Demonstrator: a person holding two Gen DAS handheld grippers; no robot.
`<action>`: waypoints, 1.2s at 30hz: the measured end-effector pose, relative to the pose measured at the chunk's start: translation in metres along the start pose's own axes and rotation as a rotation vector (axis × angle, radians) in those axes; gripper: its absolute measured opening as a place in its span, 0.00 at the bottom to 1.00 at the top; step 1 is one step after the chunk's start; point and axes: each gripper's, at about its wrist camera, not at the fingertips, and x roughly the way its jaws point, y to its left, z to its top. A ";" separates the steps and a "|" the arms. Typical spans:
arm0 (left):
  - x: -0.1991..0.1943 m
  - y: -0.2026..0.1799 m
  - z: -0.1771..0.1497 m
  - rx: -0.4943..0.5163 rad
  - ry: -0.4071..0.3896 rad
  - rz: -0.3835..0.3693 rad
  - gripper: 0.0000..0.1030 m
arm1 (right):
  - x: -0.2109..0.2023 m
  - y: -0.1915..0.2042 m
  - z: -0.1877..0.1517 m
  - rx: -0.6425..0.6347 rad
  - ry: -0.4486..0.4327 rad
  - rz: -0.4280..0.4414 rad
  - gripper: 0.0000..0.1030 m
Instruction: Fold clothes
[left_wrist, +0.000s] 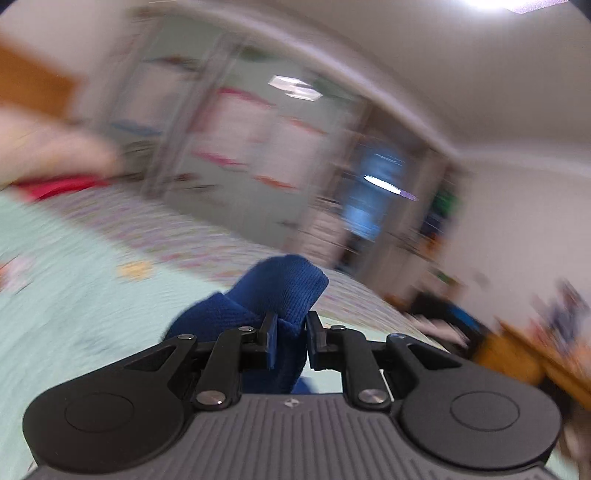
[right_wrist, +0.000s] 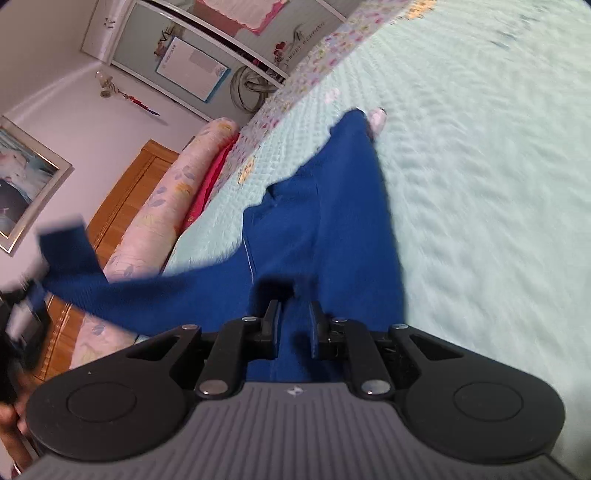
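- One bedspread (right_wrist: 480, 166), pale green and quilted, fills the scene; a rolled floral quilt (right_wrist: 155, 206) lies by the wooden headboard (right_wrist: 122, 192).
- Blue knit garment (right_wrist: 325, 221) lies stretched across the bedspread – not folded yet; I'd judge the task early, all folds left.
- Left gripper (left_wrist: 290, 332) pinches a bunched end of the blue knit, raised off the bed.
- Right gripper (right_wrist: 293, 325): jaws stand slightly apart, fabric runs between them, pads don't look pressed on it.
- Writing – wardrobe door (right_wrist: 295, 33) reads "SWEET WEDDING"; other lettering too blurred.
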 end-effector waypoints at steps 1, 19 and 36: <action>0.002 -0.018 -0.002 0.068 0.035 -0.065 0.16 | -0.009 -0.004 -0.006 0.016 0.000 0.007 0.16; 0.051 -0.079 -0.151 0.417 0.667 -0.289 0.47 | -0.086 -0.060 -0.048 0.255 -0.046 0.115 0.35; -0.047 -0.004 -0.172 -0.310 0.505 -0.081 0.50 | -0.112 -0.079 -0.066 0.451 -0.038 0.262 0.44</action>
